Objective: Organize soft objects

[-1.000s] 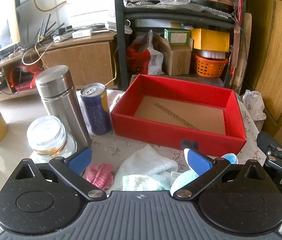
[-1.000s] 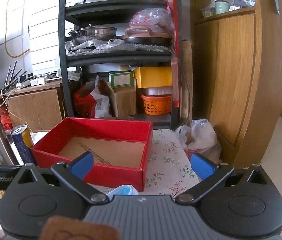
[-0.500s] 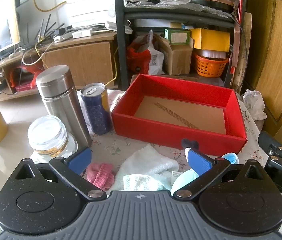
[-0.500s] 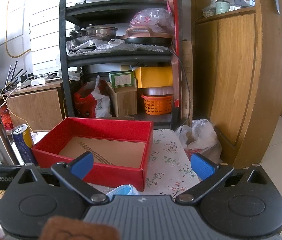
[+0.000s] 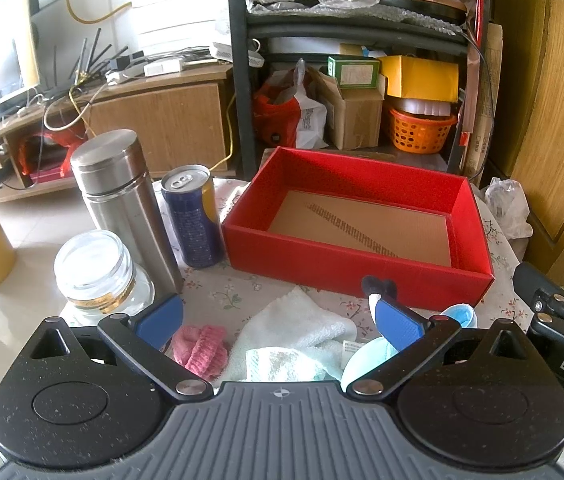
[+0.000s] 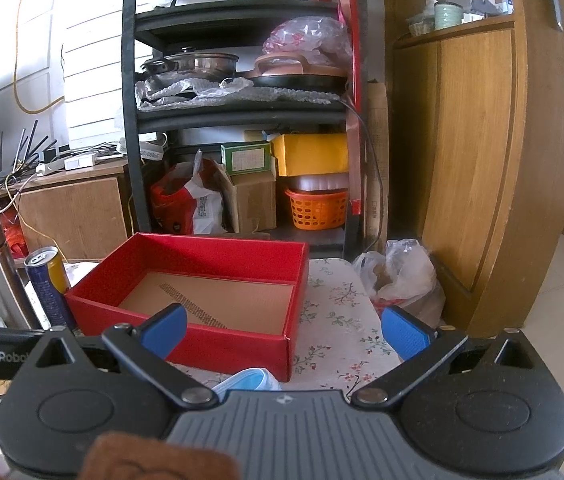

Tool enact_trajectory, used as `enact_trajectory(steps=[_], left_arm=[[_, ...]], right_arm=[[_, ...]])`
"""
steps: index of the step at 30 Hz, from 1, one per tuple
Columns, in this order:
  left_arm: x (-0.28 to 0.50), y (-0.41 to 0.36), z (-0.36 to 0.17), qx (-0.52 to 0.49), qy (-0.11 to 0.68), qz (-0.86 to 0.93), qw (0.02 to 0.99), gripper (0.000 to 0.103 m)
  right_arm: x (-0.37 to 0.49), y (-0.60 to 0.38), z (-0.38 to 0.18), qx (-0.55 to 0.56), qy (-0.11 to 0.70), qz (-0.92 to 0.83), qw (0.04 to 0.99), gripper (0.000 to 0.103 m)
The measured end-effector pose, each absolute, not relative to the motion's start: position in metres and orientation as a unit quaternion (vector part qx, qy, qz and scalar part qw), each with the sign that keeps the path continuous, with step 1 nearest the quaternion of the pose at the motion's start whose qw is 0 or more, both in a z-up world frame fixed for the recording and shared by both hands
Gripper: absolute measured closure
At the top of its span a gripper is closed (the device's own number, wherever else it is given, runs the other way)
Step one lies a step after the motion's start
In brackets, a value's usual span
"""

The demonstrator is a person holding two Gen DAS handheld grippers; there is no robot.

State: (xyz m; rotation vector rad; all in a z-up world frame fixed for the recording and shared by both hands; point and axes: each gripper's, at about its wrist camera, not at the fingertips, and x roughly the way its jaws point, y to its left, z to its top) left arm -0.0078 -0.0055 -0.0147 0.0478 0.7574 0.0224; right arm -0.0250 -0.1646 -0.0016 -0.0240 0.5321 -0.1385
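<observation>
1. Almost nothing had moved over the last second: the left wrist view had crept very slightly, and both grippers sat where they were, so no soft item had yet been picked up.
2. The soft things lay in a loose cluster on the floral tablecloth (image 5: 217, 292), in front of the red box (image 5: 358, 258): a white towel (image 5: 298, 332) in the middle, a pink knitted piece (image 5: 201, 346) just beside it on the left, and a blue face mask (image 5: 458, 316) on the right (a small black-tipped object near the mask was too hidden to name).
3. The box was empty, its cardboard floor bare, which I judged to mean the sorting had not begun.
4. The left gripper (image 5: 279, 320) hovered above the towel with its jaws wide apart, holding nothing.
5. The right gripper (image 6: 284, 330) was likewise spread wide and empty, held near the box's right corner, with the mask just below it.
6. Beyond the cluster stood hard items, left of the box: a glass jar (image 5: 93, 276), a steel flask (image 5: 125, 200) and a drink can (image 5: 193, 216).
</observation>
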Motion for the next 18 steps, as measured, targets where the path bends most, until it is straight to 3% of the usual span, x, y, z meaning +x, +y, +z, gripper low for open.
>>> enact_trajectory(steps=[18], left_arm=[[-0.037,0.022,-0.023,0.046,0.382,-0.008,0.923,0.006]], right_arm=[[-0.068,-0.178,-0.010,-0.044,0.333,-0.022,0.942,0.024]])
